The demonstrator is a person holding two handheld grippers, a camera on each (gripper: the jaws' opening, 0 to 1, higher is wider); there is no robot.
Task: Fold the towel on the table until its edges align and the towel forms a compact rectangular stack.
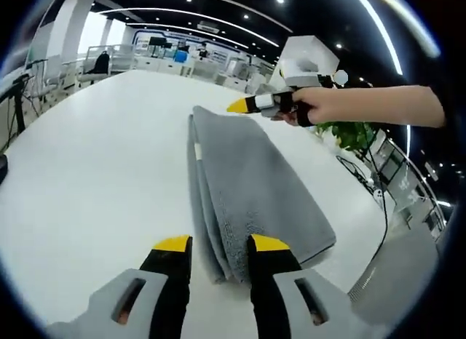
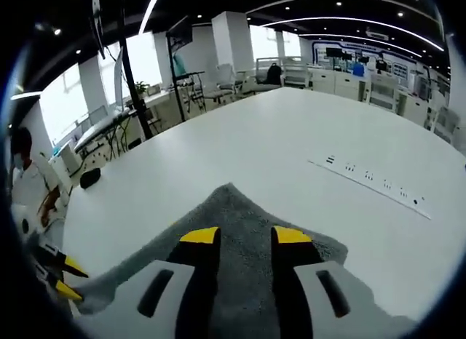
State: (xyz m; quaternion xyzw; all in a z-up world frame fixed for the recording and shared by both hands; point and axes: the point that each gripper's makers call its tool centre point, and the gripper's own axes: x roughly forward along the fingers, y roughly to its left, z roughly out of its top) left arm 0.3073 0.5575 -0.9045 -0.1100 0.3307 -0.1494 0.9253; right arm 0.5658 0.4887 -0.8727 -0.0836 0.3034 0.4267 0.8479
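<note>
My left tongs (image 1: 220, 244) are at the near end of the towel (image 1: 251, 179). Their two yellow tips stand a little apart, with the thick folded end of the towel between them. I can't tell if they pinch it yet or just sit around it.

The towel is gray and lies on the white desk (image 1: 87, 157). It is a long strip now, folded over itself, and I can see a few layers stacked at the near end. It stretches away from my left tongs toward my right tongs (image 1: 242, 105), which sit at the far end of the towel.

In the right gripper view, my right tongs (image 2: 245, 236) hang over a corner of the towel (image 2: 233, 208), tips a bit apart. They hold nothing that I can see.

I think the towel is soft, light and floppy. It will sag and slide if I lift only one layer. I think the best place to grab is the short end, pinching all the layers together near a corner, then bring that end over to meet the other end.
</note>
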